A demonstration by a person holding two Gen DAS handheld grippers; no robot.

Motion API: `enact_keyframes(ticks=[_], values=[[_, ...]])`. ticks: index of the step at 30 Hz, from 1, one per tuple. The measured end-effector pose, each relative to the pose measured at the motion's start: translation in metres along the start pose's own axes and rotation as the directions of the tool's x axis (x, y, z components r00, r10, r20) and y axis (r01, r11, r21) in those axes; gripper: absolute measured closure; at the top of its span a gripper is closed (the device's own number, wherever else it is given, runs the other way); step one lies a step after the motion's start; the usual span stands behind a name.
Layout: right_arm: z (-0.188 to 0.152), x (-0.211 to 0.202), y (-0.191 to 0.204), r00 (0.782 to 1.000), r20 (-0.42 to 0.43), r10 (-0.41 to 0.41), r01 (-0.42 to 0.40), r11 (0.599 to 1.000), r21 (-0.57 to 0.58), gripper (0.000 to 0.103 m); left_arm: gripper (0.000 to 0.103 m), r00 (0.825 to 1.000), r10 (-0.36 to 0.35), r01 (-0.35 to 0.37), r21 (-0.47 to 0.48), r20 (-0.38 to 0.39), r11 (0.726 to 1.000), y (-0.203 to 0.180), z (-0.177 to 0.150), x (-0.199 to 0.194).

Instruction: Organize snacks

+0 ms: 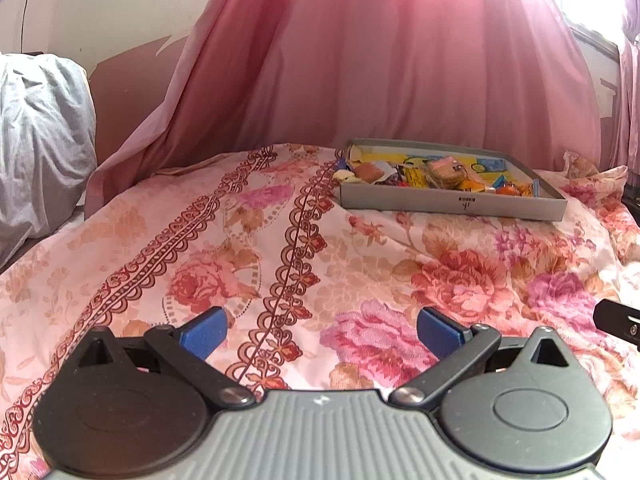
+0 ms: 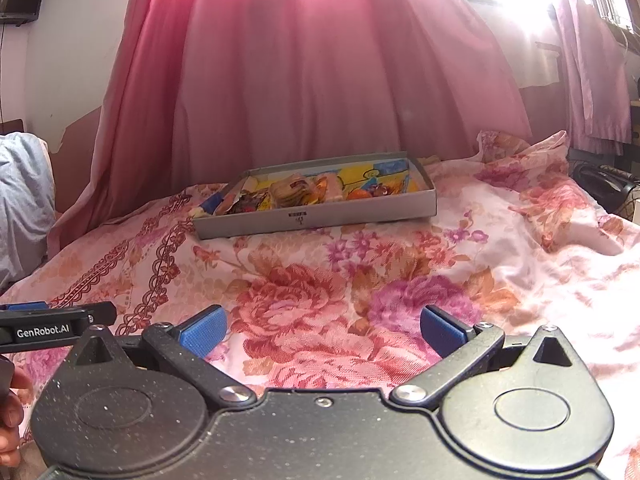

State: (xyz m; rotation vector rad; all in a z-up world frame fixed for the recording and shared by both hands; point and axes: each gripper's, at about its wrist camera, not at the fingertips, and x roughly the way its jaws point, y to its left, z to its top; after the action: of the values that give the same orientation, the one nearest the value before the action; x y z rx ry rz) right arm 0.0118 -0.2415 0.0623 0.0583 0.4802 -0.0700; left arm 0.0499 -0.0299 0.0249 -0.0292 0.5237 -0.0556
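A shallow grey cardboard box (image 1: 452,203) (image 2: 316,218) lies on the flowered bedspread at the far side of the bed. It holds several wrapped snacks (image 1: 442,174) (image 2: 294,192), among them a pack of biscuits and orange and yellow sweets. My left gripper (image 1: 322,330) is open with blue pads, low over the bedspread, well short of the box and to its left. My right gripper (image 2: 324,330) is also open and empty, a good way in front of the box.
The flowered bedspread (image 1: 280,264) (image 2: 400,280) covers the whole near area. Pink curtains (image 1: 380,72) hang behind the box. A grey-blue pillow (image 1: 40,140) lies far left. The left gripper's side and a hand (image 2: 10,412) show at the right wrist view's left edge.
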Motion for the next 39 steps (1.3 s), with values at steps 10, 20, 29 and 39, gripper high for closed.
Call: enact_keyframes(ticks=[10,20,29,39], values=[[-0.010,0.001,0.003,0.999,-0.039,0.004,-0.003,1.000,0.007,0.001,0.000,1.000,-0.009,0.009,0.016,-0.026,1.000,0.000,-0.011,0.000],[-0.018,0.006,0.002,0.998,-0.066,0.000,0.001,1.000,0.009,0.001,0.000,0.999,-0.007,0.007,0.007,-0.037,1.000,0.001,-0.013,0.003],[-0.020,0.009,-0.001,0.997,-0.076,-0.007,0.008,1.000,0.013,0.001,0.000,0.999,-0.003,0.004,0.016,-0.037,1.000,0.001,-0.015,0.003],[-0.020,0.010,0.000,0.997,-0.083,-0.004,0.005,1.000,0.012,0.001,0.000,0.999,-0.004,0.005,0.016,-0.038,1.000,0.000,-0.014,0.003]])
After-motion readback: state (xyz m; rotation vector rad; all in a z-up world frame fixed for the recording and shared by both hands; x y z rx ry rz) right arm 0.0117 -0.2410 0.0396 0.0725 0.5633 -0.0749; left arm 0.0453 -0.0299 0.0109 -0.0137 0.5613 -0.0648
